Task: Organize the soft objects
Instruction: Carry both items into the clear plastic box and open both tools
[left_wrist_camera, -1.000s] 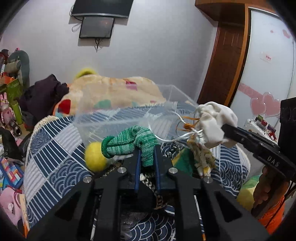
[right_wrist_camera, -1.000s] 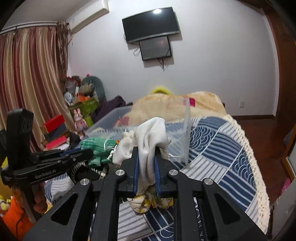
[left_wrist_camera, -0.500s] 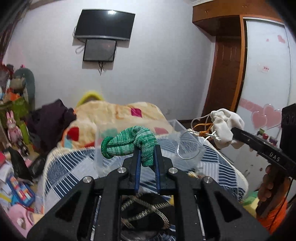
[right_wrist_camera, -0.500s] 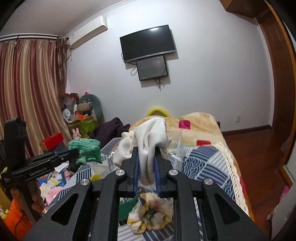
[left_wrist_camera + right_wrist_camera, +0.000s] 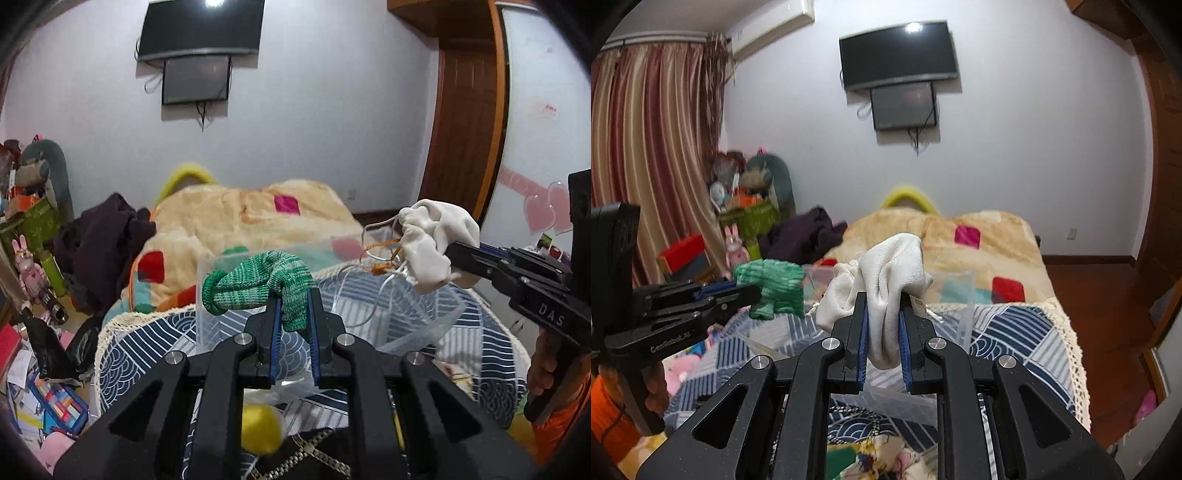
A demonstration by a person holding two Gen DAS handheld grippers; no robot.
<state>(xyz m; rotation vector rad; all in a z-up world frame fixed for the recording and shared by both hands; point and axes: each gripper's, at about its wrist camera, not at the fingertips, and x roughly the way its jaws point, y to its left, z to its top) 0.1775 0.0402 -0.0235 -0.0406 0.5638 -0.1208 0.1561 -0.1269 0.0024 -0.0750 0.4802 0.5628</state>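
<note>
My left gripper (image 5: pixel 292 295) is shut on a green knitted sock (image 5: pixel 255 286) and holds it in the air over the near end of a clear plastic bin (image 5: pixel 424 314) on the bed. My right gripper (image 5: pixel 882 301) is shut on a white cloth pouch (image 5: pixel 890 269) with drawstrings, held up over the same bin (image 5: pixel 964 295). In the left wrist view the pouch (image 5: pixel 432 240) hangs to the right of the sock. In the right wrist view the sock (image 5: pixel 772 288) is at left. A yellow ball (image 5: pixel 260 428) lies below my left gripper.
The bed has a blue patterned cover (image 5: pixel 147 343) and a beige patchwork blanket (image 5: pixel 240 221). A floral scrunchie (image 5: pixel 882 458) lies under my right gripper. Dark clothes (image 5: pixel 103 243) and toys (image 5: pixel 29 266) pile up at left. A wooden door (image 5: pixel 465 129) is at right.
Both grippers have risen with the sock and the pouch still held. The bin and bed now sit lower in both views, and the ball has dropped toward the bottom of the left view.
</note>
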